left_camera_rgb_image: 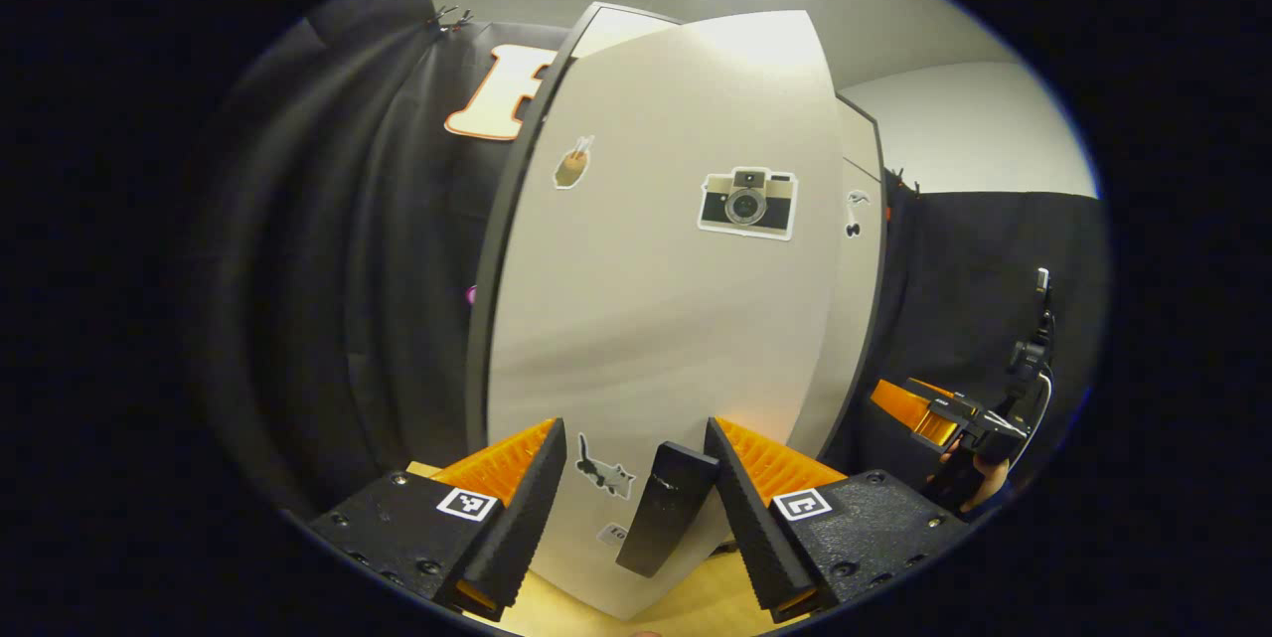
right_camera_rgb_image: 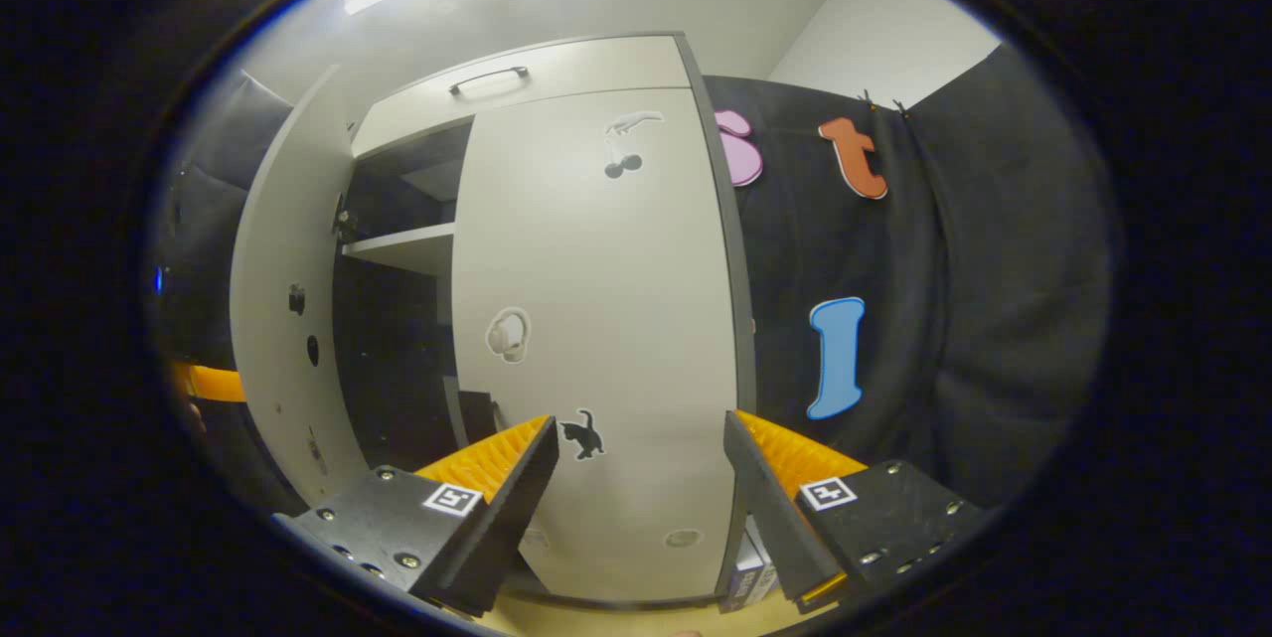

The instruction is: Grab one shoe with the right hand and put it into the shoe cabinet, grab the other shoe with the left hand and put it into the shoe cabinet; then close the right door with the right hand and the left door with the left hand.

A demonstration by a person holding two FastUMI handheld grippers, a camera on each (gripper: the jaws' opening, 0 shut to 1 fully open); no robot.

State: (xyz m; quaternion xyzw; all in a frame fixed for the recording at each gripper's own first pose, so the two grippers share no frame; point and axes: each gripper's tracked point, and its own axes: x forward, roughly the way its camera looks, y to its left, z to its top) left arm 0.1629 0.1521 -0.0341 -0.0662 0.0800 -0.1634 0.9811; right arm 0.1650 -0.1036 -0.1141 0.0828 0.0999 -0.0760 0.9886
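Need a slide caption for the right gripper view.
Open right hand-held gripper faces the closed right door; left door ajar.

A pale wooden floor (left_camera_rgb_image: 696, 607) is seen as a narrow strip at the bottom of the left gripper view. The shoe cabinet (right_camera_rgb_image: 556, 80) is stood directly on it, and the lower edge of the cabinet's left door (left_camera_rgb_image: 646, 319) is seen just above the floor. In the right gripper view the same floor (right_camera_rgb_image: 616, 619) is glimpsed beneath the cabinet's right door (right_camera_rgb_image: 606, 319). Inside, a pale shelf (right_camera_rgb_image: 402, 247) is seen near the top; what lies on it cannot be told.
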